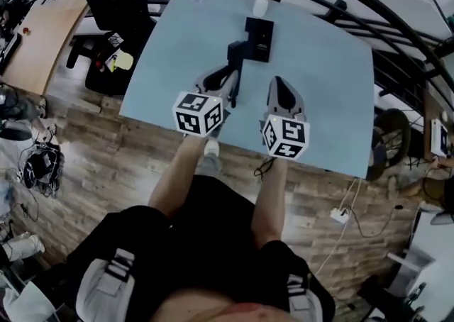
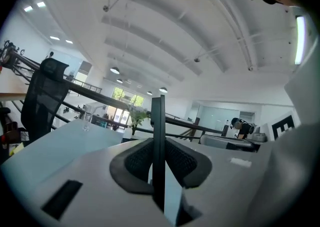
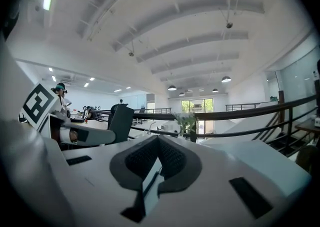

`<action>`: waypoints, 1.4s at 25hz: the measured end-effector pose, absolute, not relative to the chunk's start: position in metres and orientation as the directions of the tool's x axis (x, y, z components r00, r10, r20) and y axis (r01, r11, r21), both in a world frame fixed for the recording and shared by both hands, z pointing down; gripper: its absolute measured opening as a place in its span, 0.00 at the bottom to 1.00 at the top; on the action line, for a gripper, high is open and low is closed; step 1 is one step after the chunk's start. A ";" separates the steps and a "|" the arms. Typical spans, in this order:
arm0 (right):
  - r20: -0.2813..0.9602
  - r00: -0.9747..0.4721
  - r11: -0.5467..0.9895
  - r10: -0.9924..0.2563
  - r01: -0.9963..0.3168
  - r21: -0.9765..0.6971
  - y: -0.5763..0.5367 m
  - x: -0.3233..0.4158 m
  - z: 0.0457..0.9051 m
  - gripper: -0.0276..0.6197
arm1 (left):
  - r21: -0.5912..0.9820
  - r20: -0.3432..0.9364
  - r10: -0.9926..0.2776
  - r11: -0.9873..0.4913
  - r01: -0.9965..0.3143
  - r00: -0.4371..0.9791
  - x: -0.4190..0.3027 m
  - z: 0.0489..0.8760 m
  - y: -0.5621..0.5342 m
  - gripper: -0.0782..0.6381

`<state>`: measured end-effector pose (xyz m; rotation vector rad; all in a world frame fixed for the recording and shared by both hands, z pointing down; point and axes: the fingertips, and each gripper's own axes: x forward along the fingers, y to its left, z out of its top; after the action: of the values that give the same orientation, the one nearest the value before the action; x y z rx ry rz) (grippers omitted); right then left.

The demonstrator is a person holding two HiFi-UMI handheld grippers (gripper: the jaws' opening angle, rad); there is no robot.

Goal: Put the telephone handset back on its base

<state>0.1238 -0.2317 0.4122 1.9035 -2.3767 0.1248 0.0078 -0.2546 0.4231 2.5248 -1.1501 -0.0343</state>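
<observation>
Left jaws on upright handset point(image 2: 158, 141)

— Bright enough?
— Yes, even daylight; ceiling lamps point(image 3: 226, 79) and a far window point(image 3: 196, 105) glow in both gripper views, and the table point(image 1: 319, 86) is evenly lit
— Sharp?
— Mostly; edges bend and darken into round black corners

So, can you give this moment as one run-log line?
left gripper: shut on handset | right gripper: shut, empty | handset: off base | base: on table
</observation>
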 end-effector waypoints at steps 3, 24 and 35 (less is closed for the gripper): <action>0.156 -0.222 0.224 -0.963 -0.975 -0.006 -0.279 0.114 0.421 0.03 | 0.378 0.148 -0.699 -0.614 -0.693 0.700 0.006 0.435 -0.294 0.21; 0.363 -0.235 0.240 -0.902 -0.970 -0.033 -0.362 0.162 0.505 0.03 | 0.709 0.144 -0.492 -0.555 -0.436 0.859 0.050 0.532 -0.397 0.20; 0.489 -0.204 0.221 -0.848 -0.975 -0.022 -0.355 0.185 0.553 0.03 | 0.796 0.093 -0.324 -0.544 -0.266 0.941 0.081 0.579 -0.483 0.20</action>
<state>0.1848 -0.3546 0.5529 1.6894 -2.1285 0.4662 0.0815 -0.4829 0.5788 2.1739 -0.4162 -0.0801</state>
